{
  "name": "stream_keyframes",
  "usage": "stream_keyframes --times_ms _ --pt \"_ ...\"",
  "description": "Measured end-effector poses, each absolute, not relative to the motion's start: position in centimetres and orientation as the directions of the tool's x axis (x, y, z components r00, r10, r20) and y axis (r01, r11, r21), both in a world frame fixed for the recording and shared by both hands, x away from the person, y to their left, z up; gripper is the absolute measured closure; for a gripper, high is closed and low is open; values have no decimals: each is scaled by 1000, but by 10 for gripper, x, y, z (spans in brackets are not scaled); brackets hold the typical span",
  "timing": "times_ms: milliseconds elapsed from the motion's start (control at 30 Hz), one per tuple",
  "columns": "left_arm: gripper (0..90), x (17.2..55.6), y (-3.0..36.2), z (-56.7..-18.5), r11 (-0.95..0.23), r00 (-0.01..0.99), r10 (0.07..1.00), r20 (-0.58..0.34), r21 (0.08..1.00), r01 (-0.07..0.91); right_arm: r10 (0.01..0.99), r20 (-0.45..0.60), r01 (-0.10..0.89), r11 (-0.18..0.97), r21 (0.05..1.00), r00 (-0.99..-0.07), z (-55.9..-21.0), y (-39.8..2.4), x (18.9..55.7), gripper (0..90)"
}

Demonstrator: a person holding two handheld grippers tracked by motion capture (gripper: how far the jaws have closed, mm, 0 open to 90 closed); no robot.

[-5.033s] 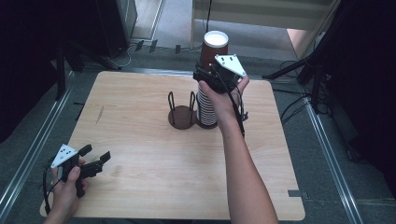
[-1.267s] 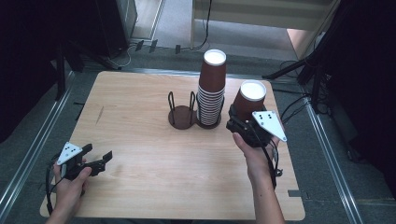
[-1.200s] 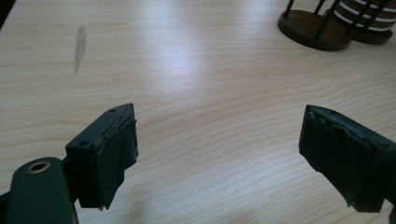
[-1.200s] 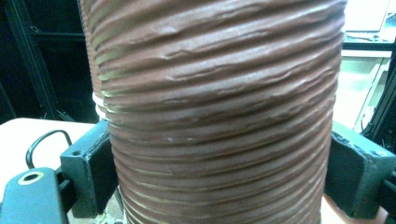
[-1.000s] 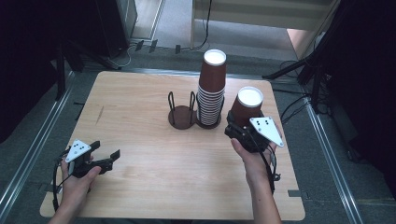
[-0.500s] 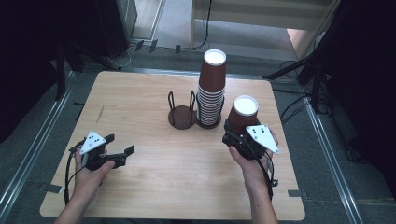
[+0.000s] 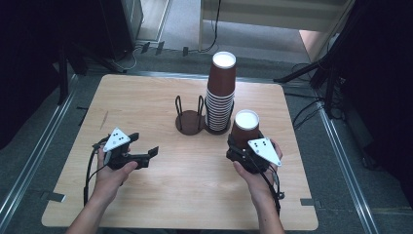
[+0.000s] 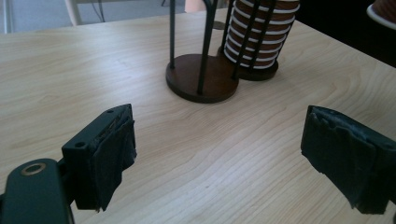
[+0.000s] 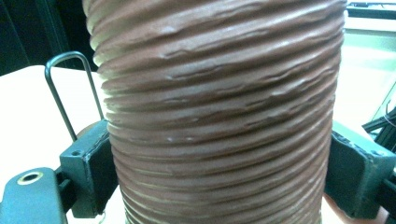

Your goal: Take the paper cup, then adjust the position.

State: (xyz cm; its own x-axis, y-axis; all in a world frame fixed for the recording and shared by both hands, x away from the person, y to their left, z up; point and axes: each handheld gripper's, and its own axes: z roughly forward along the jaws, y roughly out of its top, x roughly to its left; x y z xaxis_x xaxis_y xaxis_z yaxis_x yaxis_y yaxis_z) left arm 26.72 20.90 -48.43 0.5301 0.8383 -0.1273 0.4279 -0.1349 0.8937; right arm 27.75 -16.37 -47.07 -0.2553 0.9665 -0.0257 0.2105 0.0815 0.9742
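Right gripper [image 7: 242, 148] pinching one ribbed brown cup [image 7: 245, 127], held upright near the table's [image 7: 160, 195] right edge; cup base hidden. Left gripper [image 8: 224, 158] spread, jaws just been opening, nothing between. One cup stack [image 7: 220, 92], count unreadable. One wire holder [image 7: 190, 117], two bays.

Right gripper [image 7: 242, 146], clamped on single brown cup [image 7: 245, 127], has pulled cup off top of cup stack [image 7: 220, 92] since five seconds ago, carried it to the right of the stack, now lower and nearer the person. Stack is one cup shorter. Left gripper [image 7: 152, 152] comes in from table [image 7: 160, 195] left edge toward the middle, jaws just been opening, nothing between them.
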Motion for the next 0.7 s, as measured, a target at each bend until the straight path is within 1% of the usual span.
stream_keyframes --times_ms 200,300,367,567,700 --pt "103 269 203 -477 -146 568 812 -134 895 421 963 -35 228 99 969 -268 -479 -158 278 113" --pt "104 267 200 -477 -170 582 803 -125 889 425 955 -29 239 104 966 -296 -483 -152 277 112" --pt "104 263 198 -478 -200 601 792 -105 885 419 952 -45 237 121 964 -304 -484 -148 274 112" --pt "106 261 194 -477 -200 619 777 -116 887 417 950 -56 233 132 964 -306 -486 -143 272 110" --pt "130 261 187 -476 -219 631 768 -111 880 422 946 -75 230 152 961 -314 -489 -139 271 109"
